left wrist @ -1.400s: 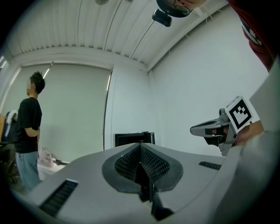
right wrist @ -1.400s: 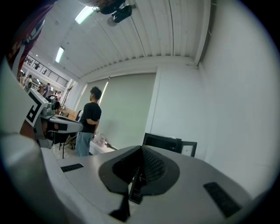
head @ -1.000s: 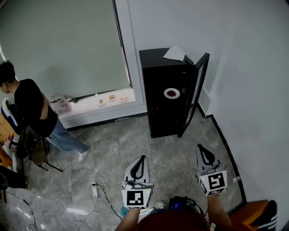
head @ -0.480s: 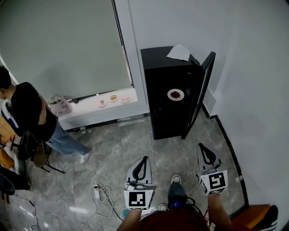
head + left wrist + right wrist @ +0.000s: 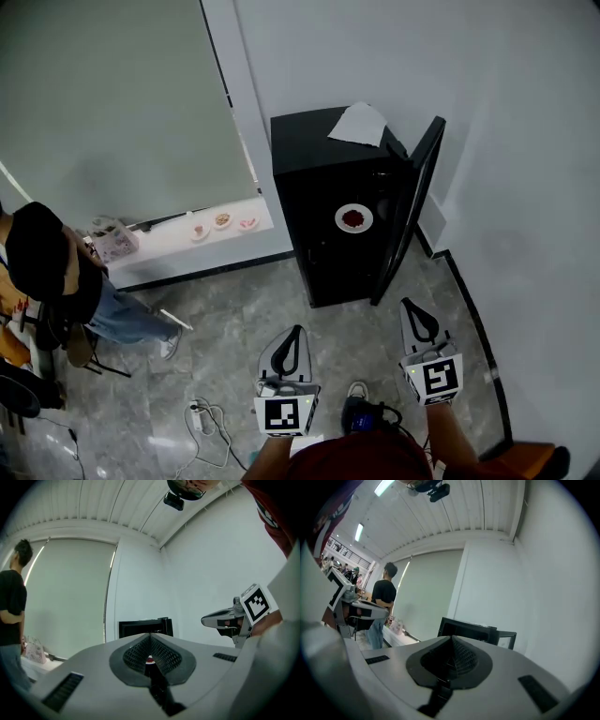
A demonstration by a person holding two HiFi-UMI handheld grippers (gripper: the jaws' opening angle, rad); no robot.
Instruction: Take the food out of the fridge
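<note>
At the bottom of the head view we are holding the left gripper [image 5: 298, 330] and the right gripper [image 5: 411, 305] side by side above the grey stone floor [image 5: 234, 319], both pointing up the frame toward the fridge [image 5: 314, 234]. Each one's jaws are pressing together to a narrow tip, and nothing is sitting between them in either gripper view. A shoe [image 5: 356, 390] is showing between the two grippers near the lower edge. A white power strip [image 5: 198, 413] with its cable is lying on the floor at the lower left.

Farther up, near the centre of the frame, the black fridge is standing against the white wall, its door [image 5: 412, 211] hanging open to the right. Inside it a white plate [image 5: 339, 219] carrying dark red food [image 5: 353, 218] is resting on a shelf, well apart from both grippers. A sheet of paper [image 5: 358, 124] is lying on the fridge's top.

Left of the fridge, three small dishes [image 5: 222, 221] are sitting in a row on a white ledge [image 5: 169, 246] under a large blind [image 5: 112, 112]. At the far left edge a person in a black top [image 5: 42, 267] is standing beside the ledge.
</note>
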